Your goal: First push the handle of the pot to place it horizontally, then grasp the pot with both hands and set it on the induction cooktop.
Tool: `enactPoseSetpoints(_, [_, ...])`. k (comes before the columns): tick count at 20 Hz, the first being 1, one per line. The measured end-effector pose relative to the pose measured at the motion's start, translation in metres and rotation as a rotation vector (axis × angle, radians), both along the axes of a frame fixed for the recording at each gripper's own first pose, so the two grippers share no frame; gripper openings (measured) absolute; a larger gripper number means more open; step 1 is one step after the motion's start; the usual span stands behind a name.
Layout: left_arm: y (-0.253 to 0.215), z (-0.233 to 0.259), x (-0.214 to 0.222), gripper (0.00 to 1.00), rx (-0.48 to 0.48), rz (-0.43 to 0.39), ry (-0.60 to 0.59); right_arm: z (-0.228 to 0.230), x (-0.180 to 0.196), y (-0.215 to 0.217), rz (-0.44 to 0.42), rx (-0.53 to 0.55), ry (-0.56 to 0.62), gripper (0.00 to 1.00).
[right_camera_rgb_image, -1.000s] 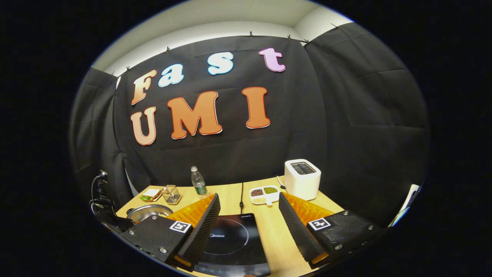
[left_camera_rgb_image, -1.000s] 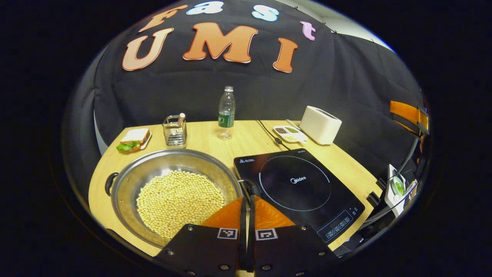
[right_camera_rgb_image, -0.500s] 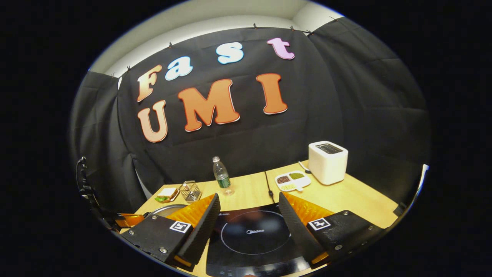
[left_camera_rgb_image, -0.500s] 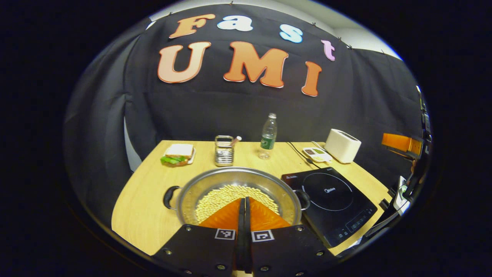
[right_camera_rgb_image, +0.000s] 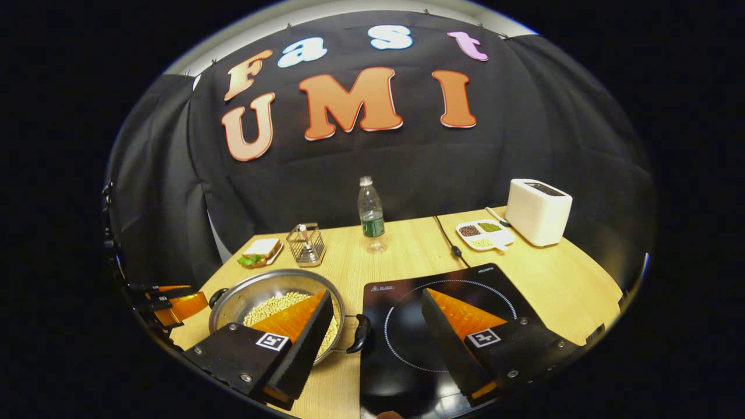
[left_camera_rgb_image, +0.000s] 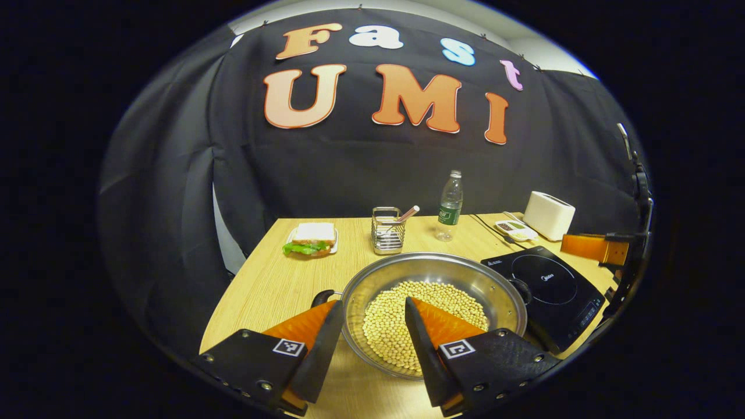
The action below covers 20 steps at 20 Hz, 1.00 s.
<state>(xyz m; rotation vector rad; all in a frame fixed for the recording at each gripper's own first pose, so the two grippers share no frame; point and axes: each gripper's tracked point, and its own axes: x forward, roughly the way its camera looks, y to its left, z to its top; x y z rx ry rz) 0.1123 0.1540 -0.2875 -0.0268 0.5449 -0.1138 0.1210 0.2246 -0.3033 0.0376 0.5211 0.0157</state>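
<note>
- With its handles lying level, the pot (left_camera_rgb_image: 433,308) of beans sits just left of the cooktop (right_camera_rgb_image: 442,314).
- Both grippers, left (left_camera_rgb_image: 368,343) and right (right_camera_rgb_image: 377,334), gape wide, holding nothing.
- Next, likely: one handle each, then lift together.

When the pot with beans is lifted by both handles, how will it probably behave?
The pot looks like stiff metal and is probably heavy, since many beans fill its bottom. It is wide and shallow, so tilting may let the loose beans roll and spill. Its small handles may slip.
</note>
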Motion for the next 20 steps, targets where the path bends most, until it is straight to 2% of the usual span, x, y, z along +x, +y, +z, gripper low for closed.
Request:
enactPoseSetpoints(7, [0.023, -0.052, 0.020, 0.69, 0.007, -0.005, 0.116, -0.065, 0.012, 0.021, -0.007, -0.069, 0.149, 0.96])
enactPoseSetpoints(9, [0.030, -0.052, 0.033, 0.70, 0.031, 0.006, 0.095, -0.075, 0.012, 0.022, -0.011, -0.078, 0.179, 0.96])
enactPoseSetpoints(12, [0.041, -0.061, 0.036, 0.69, 0.066, 0.023, 0.116, -0.083, 0.011, 0.024, -0.010, -0.072, 0.212, 0.96])
enactPoseSetpoints(20, [0.035, -0.091, 0.038, 0.69, 0.017, 0.015, 0.193, -0.091, 0.011, 0.022, -0.017, -0.084, 0.236, 0.96])
